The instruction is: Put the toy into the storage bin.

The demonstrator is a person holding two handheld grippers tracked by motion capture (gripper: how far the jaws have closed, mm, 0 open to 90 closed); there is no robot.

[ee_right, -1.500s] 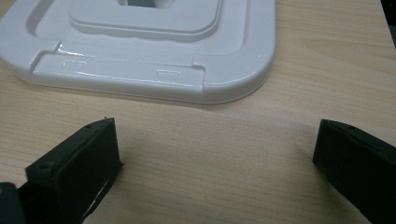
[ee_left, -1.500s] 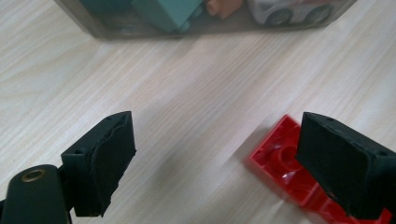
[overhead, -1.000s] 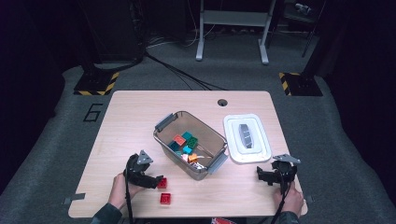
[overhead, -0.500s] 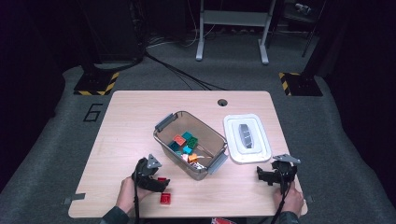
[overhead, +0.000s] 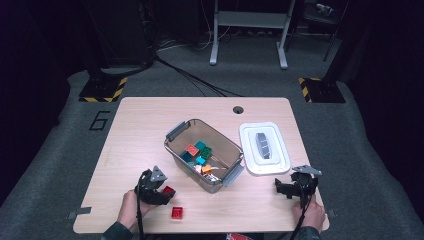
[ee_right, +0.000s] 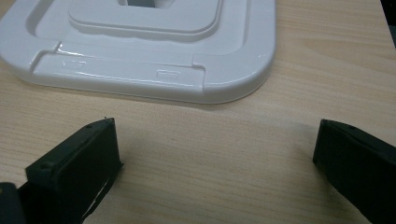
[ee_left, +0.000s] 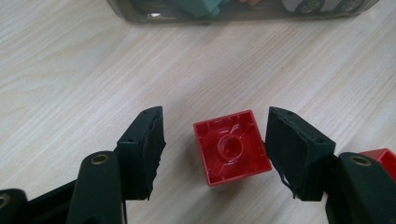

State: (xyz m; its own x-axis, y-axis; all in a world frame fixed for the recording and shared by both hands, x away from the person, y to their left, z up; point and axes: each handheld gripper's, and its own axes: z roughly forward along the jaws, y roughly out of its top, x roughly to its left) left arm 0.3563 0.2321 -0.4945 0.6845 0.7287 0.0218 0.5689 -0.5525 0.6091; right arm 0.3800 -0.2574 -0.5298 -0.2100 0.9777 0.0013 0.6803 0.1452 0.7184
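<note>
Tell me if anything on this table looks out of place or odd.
Two red bricks lie outside the bin, near the front edge. One brick lies upside down, hollow side up, between the jaws of the left gripper, which have just been closing; a gap shows at one pad. The other brick lies loose. The lid is off, beside the bin.

White lid (ee_right: 140, 51) and clear bin (ee_left: 233, 11) cut off at top edges
</note>
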